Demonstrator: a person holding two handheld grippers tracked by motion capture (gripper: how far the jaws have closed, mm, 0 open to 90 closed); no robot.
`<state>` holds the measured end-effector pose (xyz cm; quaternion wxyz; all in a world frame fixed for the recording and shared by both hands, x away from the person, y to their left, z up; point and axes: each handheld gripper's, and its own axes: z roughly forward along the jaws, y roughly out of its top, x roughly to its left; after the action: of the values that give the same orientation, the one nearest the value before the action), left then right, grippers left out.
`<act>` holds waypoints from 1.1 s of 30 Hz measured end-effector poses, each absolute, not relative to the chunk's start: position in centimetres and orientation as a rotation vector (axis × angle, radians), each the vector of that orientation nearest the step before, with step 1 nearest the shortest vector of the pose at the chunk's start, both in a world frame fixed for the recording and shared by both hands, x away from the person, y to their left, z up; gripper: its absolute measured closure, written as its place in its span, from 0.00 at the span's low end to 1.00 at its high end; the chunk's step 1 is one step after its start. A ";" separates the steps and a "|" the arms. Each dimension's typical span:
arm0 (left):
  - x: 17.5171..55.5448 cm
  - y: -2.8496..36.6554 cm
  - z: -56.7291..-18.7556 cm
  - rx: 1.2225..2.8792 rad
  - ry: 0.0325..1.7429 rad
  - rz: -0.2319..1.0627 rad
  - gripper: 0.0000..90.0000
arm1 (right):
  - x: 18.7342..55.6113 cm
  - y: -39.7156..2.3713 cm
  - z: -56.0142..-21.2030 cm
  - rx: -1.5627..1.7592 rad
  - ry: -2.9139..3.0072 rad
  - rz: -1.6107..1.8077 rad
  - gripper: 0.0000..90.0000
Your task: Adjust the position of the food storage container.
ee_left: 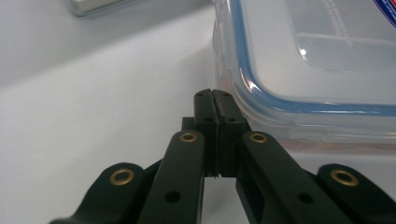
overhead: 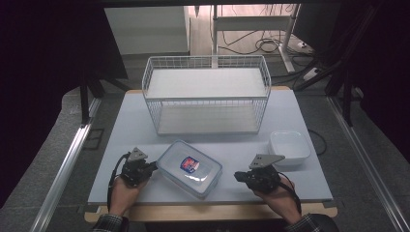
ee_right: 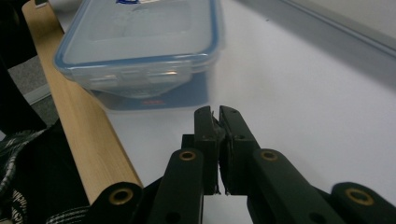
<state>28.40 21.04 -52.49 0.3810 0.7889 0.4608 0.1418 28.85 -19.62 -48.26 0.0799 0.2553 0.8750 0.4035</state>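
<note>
A clear plastic food container [overhead: 189, 168] with a blue-sealed lid and a red and blue label lies at the table's front middle. My left gripper [overhead: 153, 167] is at its left end, jaws shut with nothing between them, the tips beside the container's [ee_left: 308, 70] side wall. My right gripper [overhead: 238, 176] is to the container's right, a short gap away, pointing at it. Its jaws are shut and empty, and the container [ee_right: 140, 51] lies ahead of them on the white table.
A white wire two-tier rack [overhead: 207, 94] stands at the back middle of the table [overhead: 290, 116]. A white rectangular dish [overhead: 289, 146] sits at the right, just behind my right gripper. The wooden front edge [ee_right: 79, 121] runs close by.
</note>
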 end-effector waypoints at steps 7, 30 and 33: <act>27.9 18.8 -52.2 2.051 1.120 0.326 1.00 | 28.6 -19.0 -48.8 0.778 2.650 1.192 0.95; 27.5 16.7 -52.1 2.043 1.080 0.200 1.00 | 30.3 -20.7 -49.4 0.928 2.579 1.068 0.98; 27.4 16.2 -52.1 2.048 1.068 0.185 1.00 | 31.0 -20.9 -49.5 0.954 2.547 1.057 0.98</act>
<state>27.44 16.20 -52.11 0.4006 0.8098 0.4222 0.0732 30.96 -20.88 -49.46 0.1117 0.3248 0.8675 0.3598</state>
